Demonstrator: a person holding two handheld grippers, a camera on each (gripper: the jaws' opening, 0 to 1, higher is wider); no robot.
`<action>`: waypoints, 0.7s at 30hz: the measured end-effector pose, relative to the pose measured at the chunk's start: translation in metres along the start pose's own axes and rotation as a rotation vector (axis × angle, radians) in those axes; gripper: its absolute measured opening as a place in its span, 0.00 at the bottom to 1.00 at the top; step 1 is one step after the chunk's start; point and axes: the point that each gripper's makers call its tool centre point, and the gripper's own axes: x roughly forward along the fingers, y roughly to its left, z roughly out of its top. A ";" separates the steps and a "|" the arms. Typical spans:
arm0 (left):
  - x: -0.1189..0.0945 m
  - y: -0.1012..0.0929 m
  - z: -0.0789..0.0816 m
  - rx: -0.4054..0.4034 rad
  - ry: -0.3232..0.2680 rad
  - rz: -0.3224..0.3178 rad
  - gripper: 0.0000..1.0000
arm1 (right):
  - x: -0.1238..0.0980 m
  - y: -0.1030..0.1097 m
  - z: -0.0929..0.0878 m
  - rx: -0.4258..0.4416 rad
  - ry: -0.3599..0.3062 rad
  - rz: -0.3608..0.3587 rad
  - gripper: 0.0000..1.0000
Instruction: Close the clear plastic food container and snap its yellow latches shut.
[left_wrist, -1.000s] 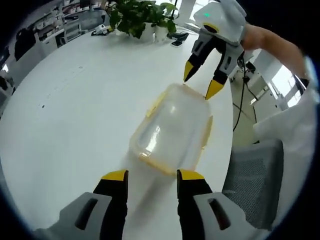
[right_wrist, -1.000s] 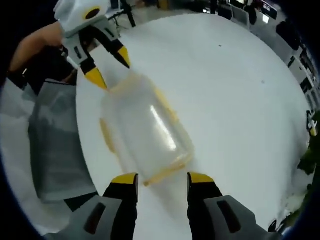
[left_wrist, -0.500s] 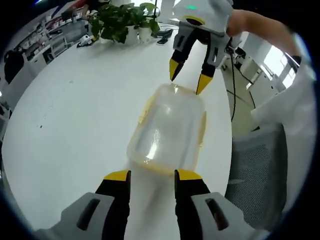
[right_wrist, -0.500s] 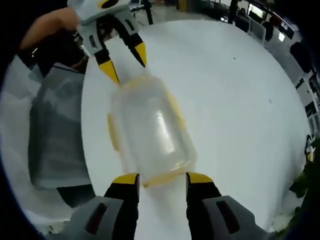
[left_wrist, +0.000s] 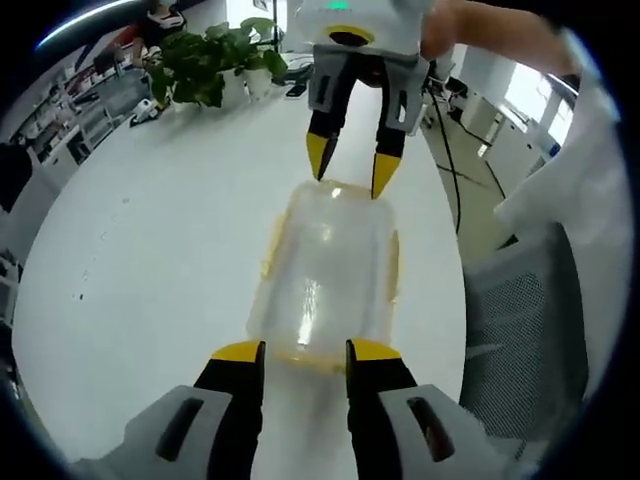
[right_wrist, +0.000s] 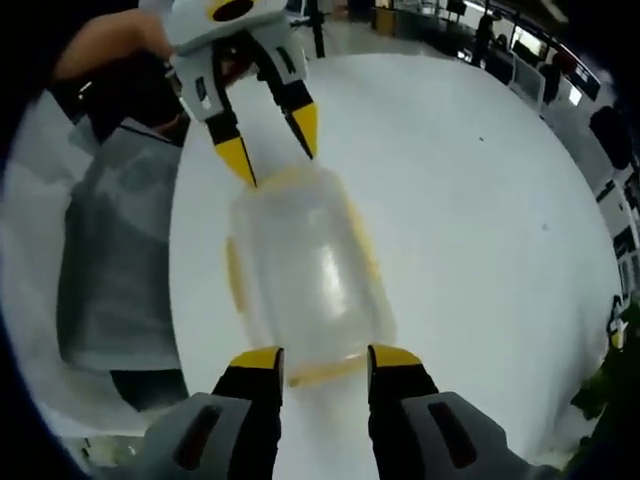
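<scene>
On the smooth white table (left_wrist: 150, 260) we see the clear, round-cornered container (left_wrist: 325, 275) with yellow latches (left_wrist: 268, 248), lying between both grippers. Our left gripper (left_wrist: 297, 352) stands with jaws apart at its near end; our right gripper (right_wrist: 322, 358), also spread, brackets the opposite end. A mesh chair (left_wrist: 520, 340) sits beside the table.

Both views bright, even overhead light. Round white table (left_wrist: 150, 260) nearly blown out, soft faint shadows only. Glare streaks on the clear plastic food container (left_wrist: 325, 275). Heavy fisheye bending at the edges; background desks and windows soft, slightly overexposed.
</scene>
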 end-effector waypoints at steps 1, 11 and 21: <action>0.001 0.000 0.000 0.001 -0.001 -0.001 0.30 | 0.000 0.000 0.001 -0.001 -0.003 0.003 0.31; 0.008 -0.006 0.014 0.010 -0.031 -0.017 0.29 | 0.006 0.005 0.012 -0.006 -0.036 0.028 0.31; 0.020 -0.012 0.033 0.031 -0.050 -0.030 0.29 | 0.016 0.010 0.034 -0.023 -0.069 0.043 0.32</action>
